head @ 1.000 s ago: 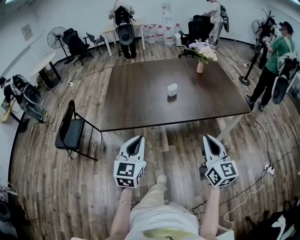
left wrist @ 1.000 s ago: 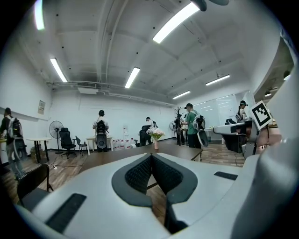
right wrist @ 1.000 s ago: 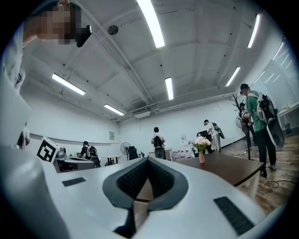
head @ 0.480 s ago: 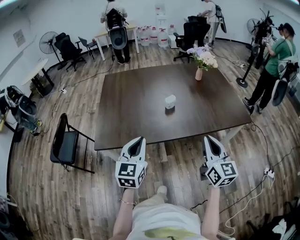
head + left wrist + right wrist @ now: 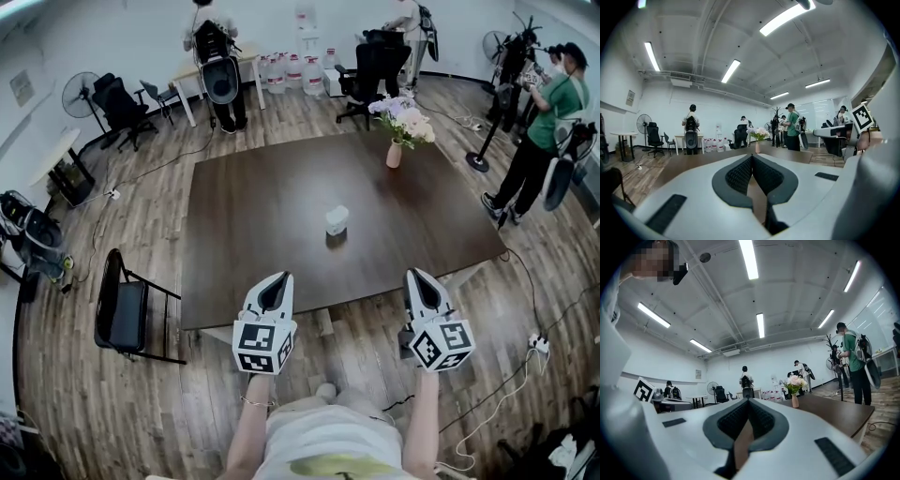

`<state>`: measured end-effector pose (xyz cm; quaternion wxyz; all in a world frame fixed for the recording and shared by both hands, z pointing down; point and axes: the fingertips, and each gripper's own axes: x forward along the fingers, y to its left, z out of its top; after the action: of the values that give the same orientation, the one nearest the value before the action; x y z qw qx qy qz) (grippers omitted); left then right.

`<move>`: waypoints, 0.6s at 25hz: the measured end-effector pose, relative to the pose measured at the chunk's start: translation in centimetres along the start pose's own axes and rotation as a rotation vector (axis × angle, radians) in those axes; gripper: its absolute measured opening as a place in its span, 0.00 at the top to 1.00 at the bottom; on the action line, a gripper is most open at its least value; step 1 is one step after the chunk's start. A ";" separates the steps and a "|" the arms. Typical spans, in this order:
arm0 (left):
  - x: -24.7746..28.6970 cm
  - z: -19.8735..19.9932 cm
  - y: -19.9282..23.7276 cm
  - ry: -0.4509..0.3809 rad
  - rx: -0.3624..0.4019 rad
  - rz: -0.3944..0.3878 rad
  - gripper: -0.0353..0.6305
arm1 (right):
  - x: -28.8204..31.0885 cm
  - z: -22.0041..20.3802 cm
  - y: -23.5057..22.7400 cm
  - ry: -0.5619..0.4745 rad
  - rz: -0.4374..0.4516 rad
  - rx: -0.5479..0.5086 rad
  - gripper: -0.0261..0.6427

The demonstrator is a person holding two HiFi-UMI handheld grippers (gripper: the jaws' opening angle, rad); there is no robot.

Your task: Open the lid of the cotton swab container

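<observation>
A small white cotton swab container (image 5: 337,220) stands near the middle of the dark brown table (image 5: 253,244). My left gripper (image 5: 274,279) is at the table's near edge, left of the container, with its jaws shut on nothing. My right gripper (image 5: 418,276) hangs level with it at the near edge further right, also shut and empty. Both point toward the table and are well short of the container. In the left gripper view the tips of the left gripper (image 5: 752,156) meet; in the right gripper view those of the right gripper (image 5: 749,401) do too. The container is hidden in both gripper views.
A vase of flowers (image 5: 397,131) stands at the table's far right. A black folding chair (image 5: 127,311) is to the left of the table. Water bottles (image 5: 286,73), office chairs, a fan (image 5: 82,86) and several people line the far wall and right side. Cables lie on the floor at right.
The table and container have come nearer to me and lower in the head view. Both grippers now reach the table's near edge, still shut.
</observation>
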<state>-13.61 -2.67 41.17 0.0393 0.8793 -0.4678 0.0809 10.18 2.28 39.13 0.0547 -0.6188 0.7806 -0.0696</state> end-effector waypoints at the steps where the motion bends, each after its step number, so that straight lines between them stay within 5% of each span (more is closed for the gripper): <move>1: 0.6 -0.1 0.0 0.004 -0.001 -0.007 0.91 | 0.4 -0.1 -0.2 0.004 -0.004 0.000 0.93; 15: 6.6 -1.6 1.5 0.054 -0.036 0.002 0.91 | 6.6 -1.9 -3.7 0.052 0.002 0.025 0.93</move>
<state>-11.42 -8.65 43.93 0.0678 0.8754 -0.4689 0.0962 11.90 -4.92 41.67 0.0423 -0.6151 0.7815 -0.0952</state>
